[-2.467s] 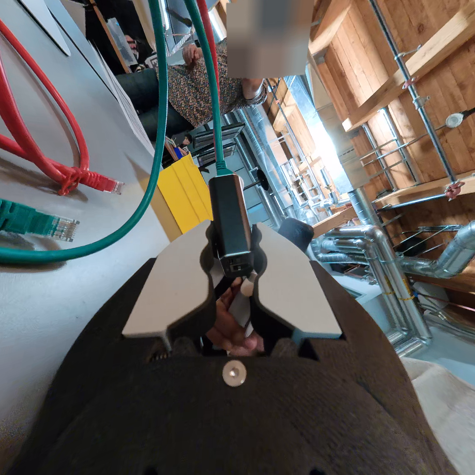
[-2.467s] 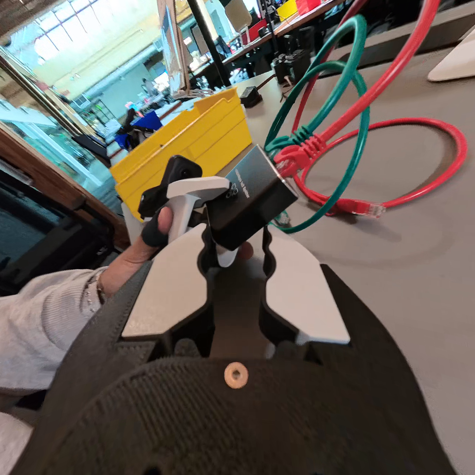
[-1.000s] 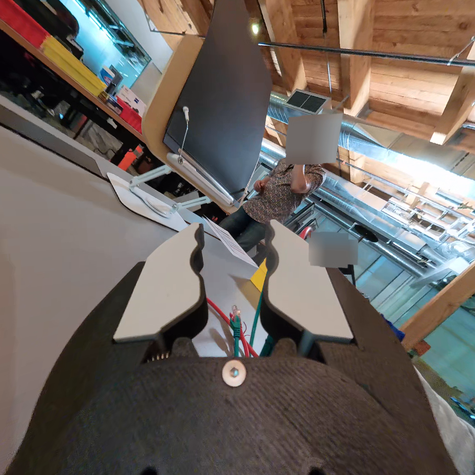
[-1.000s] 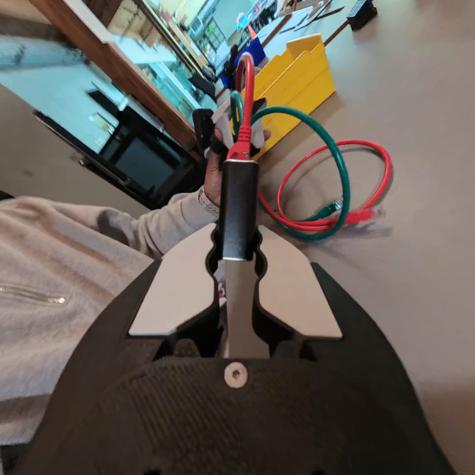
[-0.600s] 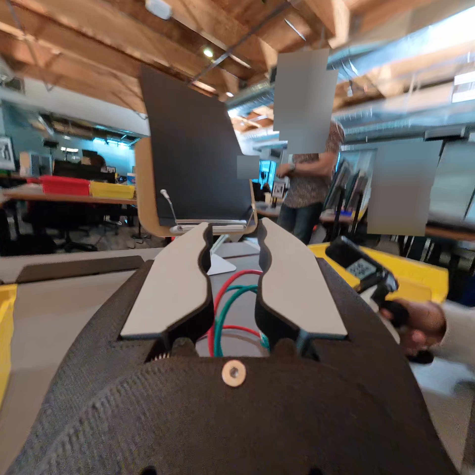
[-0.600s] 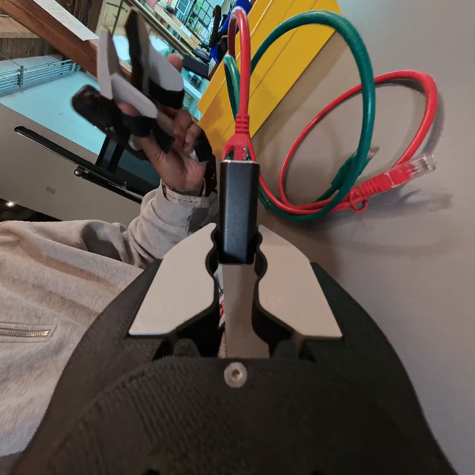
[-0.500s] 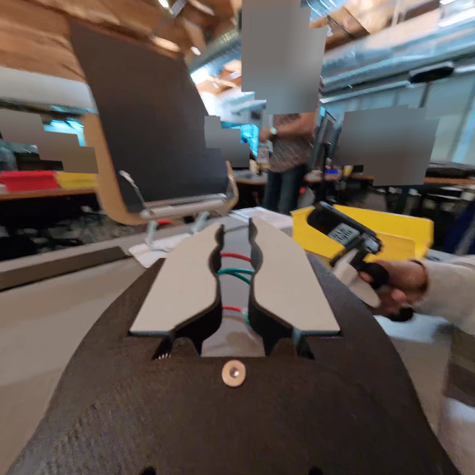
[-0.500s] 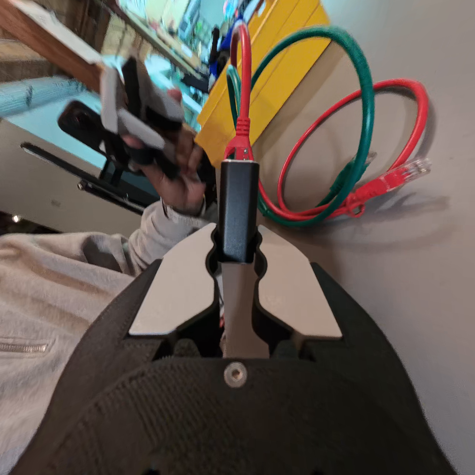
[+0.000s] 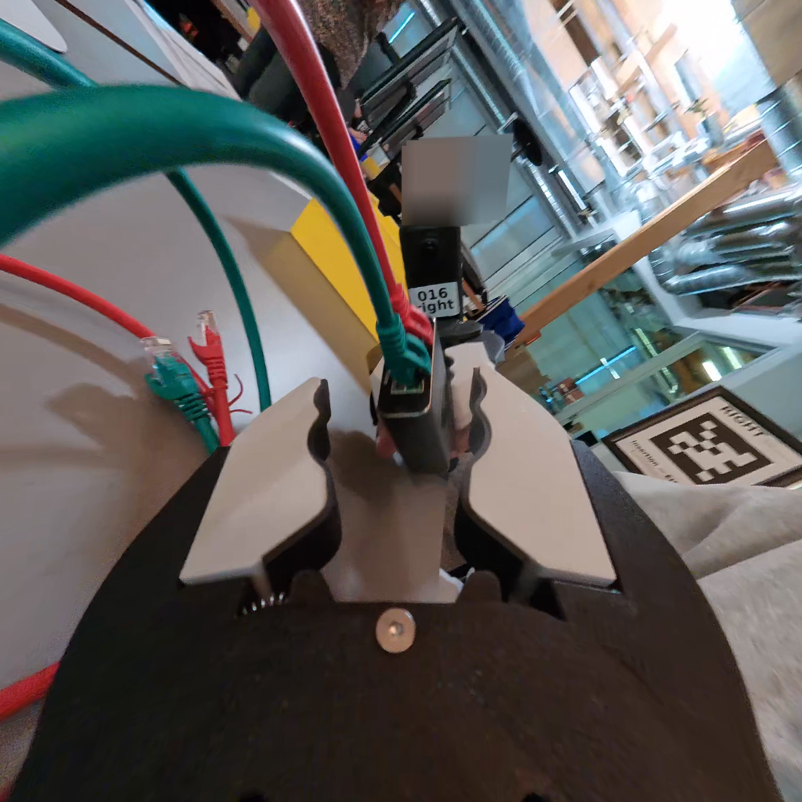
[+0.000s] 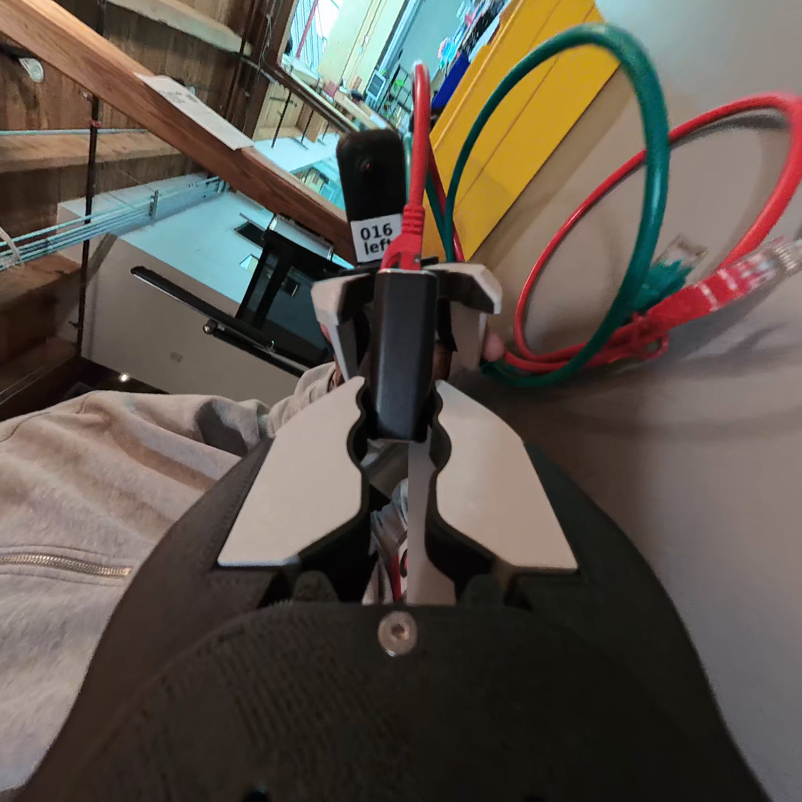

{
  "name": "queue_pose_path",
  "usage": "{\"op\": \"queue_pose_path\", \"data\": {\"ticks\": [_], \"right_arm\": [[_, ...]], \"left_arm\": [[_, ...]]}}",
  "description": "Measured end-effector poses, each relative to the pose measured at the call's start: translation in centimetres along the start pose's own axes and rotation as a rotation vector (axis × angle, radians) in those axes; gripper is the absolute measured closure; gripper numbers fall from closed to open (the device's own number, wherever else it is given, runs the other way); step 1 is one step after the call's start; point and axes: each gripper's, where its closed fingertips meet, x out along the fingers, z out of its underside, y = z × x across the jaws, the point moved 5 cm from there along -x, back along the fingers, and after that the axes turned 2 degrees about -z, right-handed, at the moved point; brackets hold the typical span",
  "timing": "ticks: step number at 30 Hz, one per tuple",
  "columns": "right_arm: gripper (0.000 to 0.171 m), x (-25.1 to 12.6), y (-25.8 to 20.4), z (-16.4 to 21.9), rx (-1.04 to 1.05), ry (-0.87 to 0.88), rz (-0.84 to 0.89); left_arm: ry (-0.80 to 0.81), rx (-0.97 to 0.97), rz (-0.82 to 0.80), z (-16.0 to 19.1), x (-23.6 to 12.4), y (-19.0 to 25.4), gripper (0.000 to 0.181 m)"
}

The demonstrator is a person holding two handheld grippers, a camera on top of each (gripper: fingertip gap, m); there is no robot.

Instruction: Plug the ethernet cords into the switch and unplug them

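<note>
The black switch (image 10: 399, 360) is clamped at its near end in my right gripper (image 10: 399, 403), which is shut on it. A red cord (image 10: 410, 225) and a green cord (image 9: 401, 351) are plugged into its far end. My left gripper (image 9: 397, 386) is open, with its jaws on either side of the switch (image 9: 416, 425) at the port end. In the right wrist view the left gripper (image 10: 403, 295) straddles the switch from the far side. The free green plug (image 9: 169, 373) and free red plug (image 9: 210, 343) lie on the table.
The grey table (image 10: 651, 477) carries the looped red and green cords (image 10: 651, 173). A yellow bin (image 10: 520, 108) stands beyond them and also shows in the left wrist view (image 9: 334, 269). A grey sleeve (image 10: 108, 455) fills the left of the right wrist view.
The left gripper, which pointed out into the room with jaws nearly closed, has swung back, opened and come around the switch's port end. The right gripper keeps holding the switch.
</note>
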Motion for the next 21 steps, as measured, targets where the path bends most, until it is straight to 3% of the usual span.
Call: {"op": "queue_pose_path", "data": {"ticks": [3,6,11,15,18,21], "right_arm": [[0.147,0.8,-0.1,0.7,-0.011,-0.048,-0.009],[0.147,0.9,0.1,0.7,-0.017,-0.037,0.005],[0.142,0.7,0.7,0.0,-0.065,0.07,0.066],[0.124,-0.6,0.9,-1.5,-0.133,0.237,0.199],[0.102,-0.6,0.4,-1.7,-0.318,0.302,0.387],[0.085,1.4,-0.5,-0.9,-0.675,0.206,0.609]], "left_arm": [[0.047,-0.059,0.057,-0.2,-0.2,-0.1,0.126],[0.052,-0.147,0.142,-0.3,-0.8,-0.3,0.158],[0.032,-0.13,0.065,-0.2,-1.1,-1.4,0.16],[0.172,-0.199,0.037,-1.4,-2.4,-2.4,0.163],[0.272,-0.276,0.017,-2.0,-3.7,-3.6,0.164],[0.348,-0.323,0.006,-2.3,-4.4,-4.2,0.166]]}}
